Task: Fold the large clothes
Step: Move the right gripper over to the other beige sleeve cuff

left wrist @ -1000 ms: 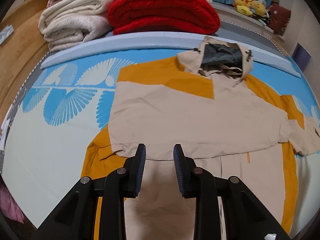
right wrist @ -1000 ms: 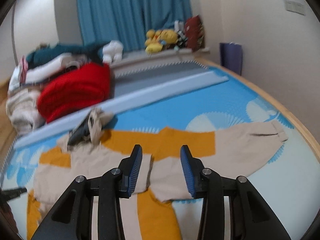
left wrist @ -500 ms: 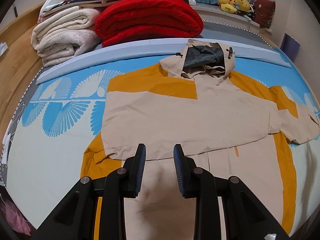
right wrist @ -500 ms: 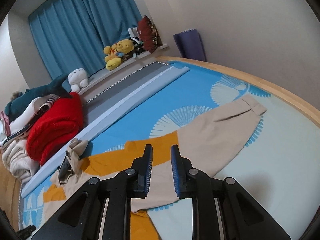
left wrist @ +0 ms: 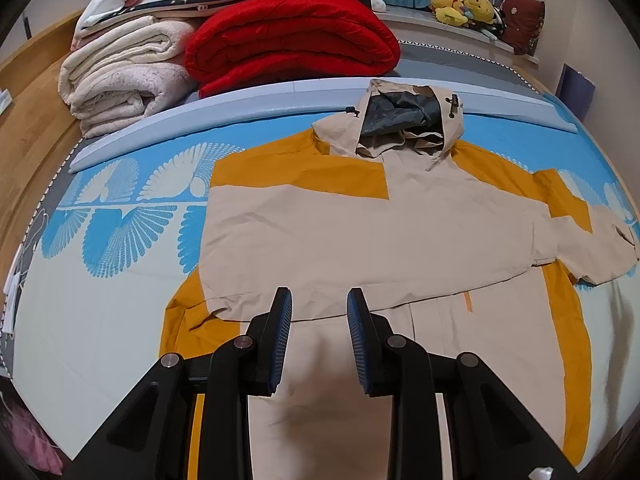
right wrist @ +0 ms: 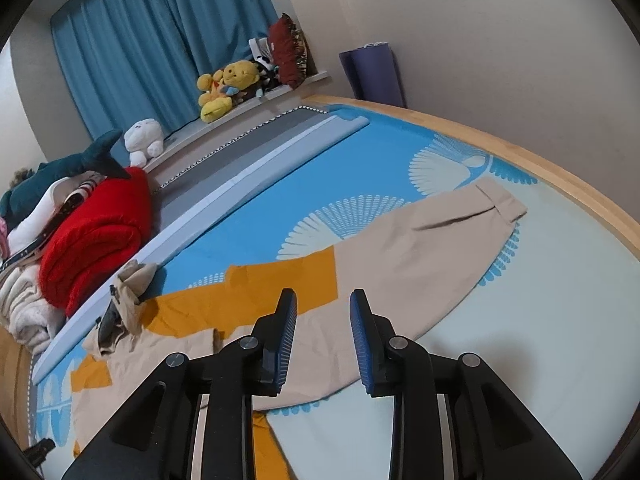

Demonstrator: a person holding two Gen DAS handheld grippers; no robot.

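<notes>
Beige-and-mustard jacket (left wrist: pixel 360 236) sprawls mid-frame on the bed (left wrist: pixel 100 304): thin, limp, slick shell. I'd pinch the outstretched sleeve (right wrist: pixel 432 248) at its cuff. Left gripper (left wrist: pixel 319 338) and right gripper (right wrist: pixel 323 338): both gaping, empty.

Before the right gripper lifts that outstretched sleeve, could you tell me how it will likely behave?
The sleeve will probably droop: it lies flat and creased on the mat. It looks thin, so likely light. Its smooth shell fabric may slip between the right gripper's open jaws.
</notes>
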